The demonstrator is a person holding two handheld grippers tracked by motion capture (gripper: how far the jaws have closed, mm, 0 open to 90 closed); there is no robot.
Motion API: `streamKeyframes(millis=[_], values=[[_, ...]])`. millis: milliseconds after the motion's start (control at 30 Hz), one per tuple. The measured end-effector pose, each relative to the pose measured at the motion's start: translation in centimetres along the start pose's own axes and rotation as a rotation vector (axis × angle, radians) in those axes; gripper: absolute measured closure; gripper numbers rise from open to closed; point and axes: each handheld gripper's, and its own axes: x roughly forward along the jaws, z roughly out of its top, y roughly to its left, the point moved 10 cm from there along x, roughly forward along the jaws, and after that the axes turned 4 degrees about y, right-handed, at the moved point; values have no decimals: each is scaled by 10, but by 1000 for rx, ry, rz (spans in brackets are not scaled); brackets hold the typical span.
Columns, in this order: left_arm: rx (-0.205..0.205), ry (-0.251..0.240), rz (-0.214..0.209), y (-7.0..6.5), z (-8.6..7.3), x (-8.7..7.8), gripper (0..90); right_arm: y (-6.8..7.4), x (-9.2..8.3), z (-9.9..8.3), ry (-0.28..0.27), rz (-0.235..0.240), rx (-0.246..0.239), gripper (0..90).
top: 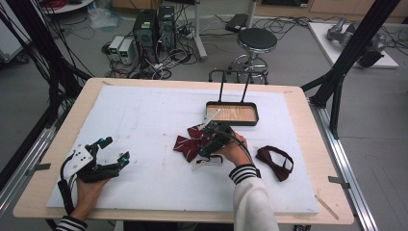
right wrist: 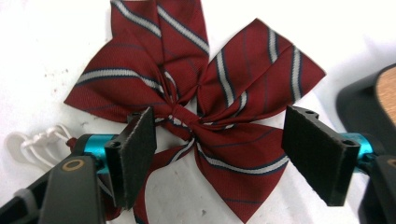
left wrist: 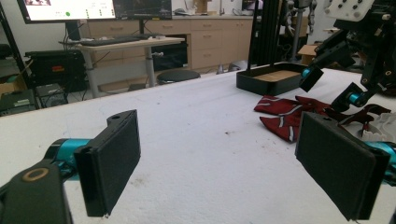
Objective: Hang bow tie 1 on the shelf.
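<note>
Left tongs (top: 111, 150) rest near the desk's (top: 144, 110) left edge, spread wide with nothing between the pads, well apart from the work.

Toward the middle, the bow (right wrist: 196, 107) lies flat on the white desk cover, just in front of the black tray (top: 232, 114). Right tongs (right wrist: 219, 149) hang over it, pads either side of the centre knot and not yet pressing (open, though the gap looks narrower than full spread).

My judgement on handling: the bow is light, soft woven cloth, so it will flop and fold wherever it is unsupported, and the smooth fabric may slip out of a loose pinch. The knot is the thickest, firmest part and the sensible place to take hold; a wing would only crumple and let the rest dangle. Not fragile, but the white elastic loop (right wrist: 39, 142) trailing from it could snag.

It is dark red with white and navy diagonal stripes, several pointed wings fanning from the knot.

Farther right lies a plain maroon bow tie (top: 275, 161)
</note>
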Motion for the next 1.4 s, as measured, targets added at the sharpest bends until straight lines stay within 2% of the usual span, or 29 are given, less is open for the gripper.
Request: streamKeyframes(millis=[67,133,433,900,1067,1167,1400], values=[[0,0,-1,0,0,0,145,1,2,0,20,0,-15,285],[-1,-1,-1,0,0,0,146,3,3,1,19,9,-27,327],[-3,-1,-2,0,0,0,146,7,7,-3,57,36,-67,407],[-4,-2,-2,0,0,0,146,8,9,-5,67,52,-85,499],[-3,0,-2,0,0,0,146,10,9,-4,65,75,-92,580],[-2,0,-1,0,0,0,146,12,9,-5,64,107,-83,658],[-2,0,-2,0,0,0,147,16,8,-5,84,98,-107,734]])
